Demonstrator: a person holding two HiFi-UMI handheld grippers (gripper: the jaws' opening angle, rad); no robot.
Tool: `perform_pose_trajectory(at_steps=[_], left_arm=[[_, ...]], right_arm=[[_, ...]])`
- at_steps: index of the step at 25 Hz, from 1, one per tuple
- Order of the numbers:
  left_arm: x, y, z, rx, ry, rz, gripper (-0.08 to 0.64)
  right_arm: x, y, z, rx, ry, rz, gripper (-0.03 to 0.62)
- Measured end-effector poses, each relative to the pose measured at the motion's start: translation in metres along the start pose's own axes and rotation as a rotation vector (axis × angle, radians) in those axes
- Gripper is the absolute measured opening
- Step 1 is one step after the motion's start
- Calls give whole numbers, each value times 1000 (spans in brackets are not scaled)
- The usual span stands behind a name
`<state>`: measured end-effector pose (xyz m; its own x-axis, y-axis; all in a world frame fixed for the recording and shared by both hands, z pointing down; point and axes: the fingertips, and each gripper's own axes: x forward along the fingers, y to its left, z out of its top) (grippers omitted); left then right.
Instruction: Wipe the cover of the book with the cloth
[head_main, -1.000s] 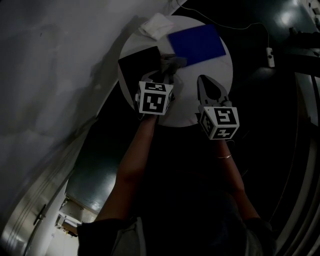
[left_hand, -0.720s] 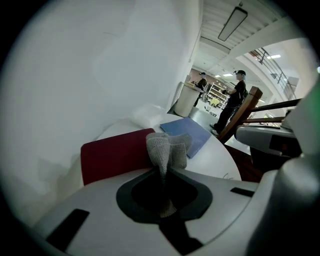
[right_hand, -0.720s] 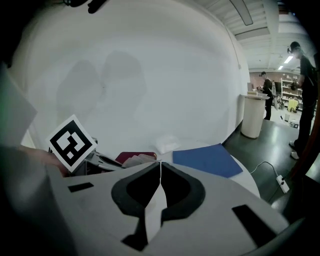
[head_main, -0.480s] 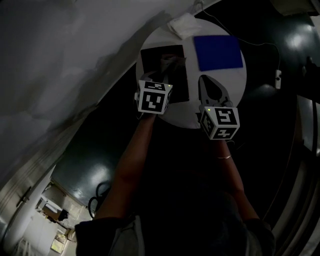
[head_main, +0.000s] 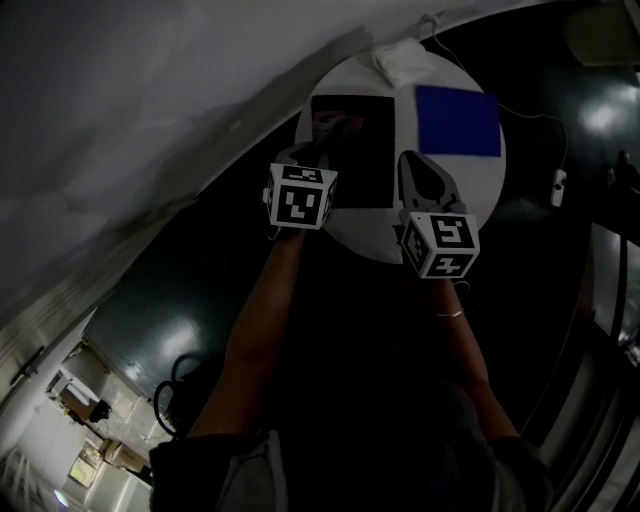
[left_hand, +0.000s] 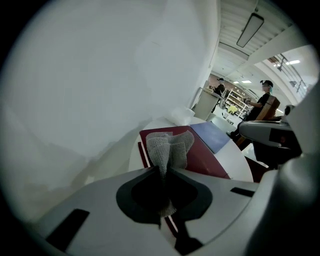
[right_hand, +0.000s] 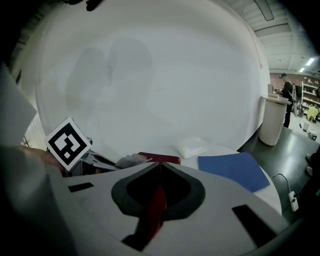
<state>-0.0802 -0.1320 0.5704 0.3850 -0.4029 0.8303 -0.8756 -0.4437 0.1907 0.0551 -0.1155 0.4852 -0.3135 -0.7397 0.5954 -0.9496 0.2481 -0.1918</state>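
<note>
A dark red book (head_main: 360, 160) lies on the round white table (head_main: 440, 190). My left gripper (head_main: 322, 140) is shut on a grey knitted cloth (head_main: 332, 124), which rests on the book's far left part. In the left gripper view the cloth (left_hand: 168, 149) stands up from the jaws over the red cover (left_hand: 202, 156). My right gripper (head_main: 408, 158) is shut at the book's right edge, near the table's front. In the right gripper view red shows through the gap behind the shut tips (right_hand: 160, 167), and the book's edge (right_hand: 160, 159) lies just beyond.
A blue book (head_main: 458, 120) lies to the right of the red one. A white folded packet (head_main: 400, 58) sits at the table's far rim. A white wall (head_main: 150, 120) runs along the left. A cable with a plug (head_main: 557, 187) lies on the dark floor to the right.
My left gripper has drawn the cloth across the red cover, from its right edge by the blue book toward its left side. The right gripper has kept its place.
</note>
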Motion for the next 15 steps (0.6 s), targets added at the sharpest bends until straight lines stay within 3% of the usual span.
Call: perform_pose_trajectory(at_steps=[8,15], left_arm=[[-20,25,-14,-49,-8,81,35],[-42,31,-20,-67,-24,131,35]], right_arm=[[-5,8,-1,-25,-9,29,29],[-26,-3,-3,-21,-20,6,29]])
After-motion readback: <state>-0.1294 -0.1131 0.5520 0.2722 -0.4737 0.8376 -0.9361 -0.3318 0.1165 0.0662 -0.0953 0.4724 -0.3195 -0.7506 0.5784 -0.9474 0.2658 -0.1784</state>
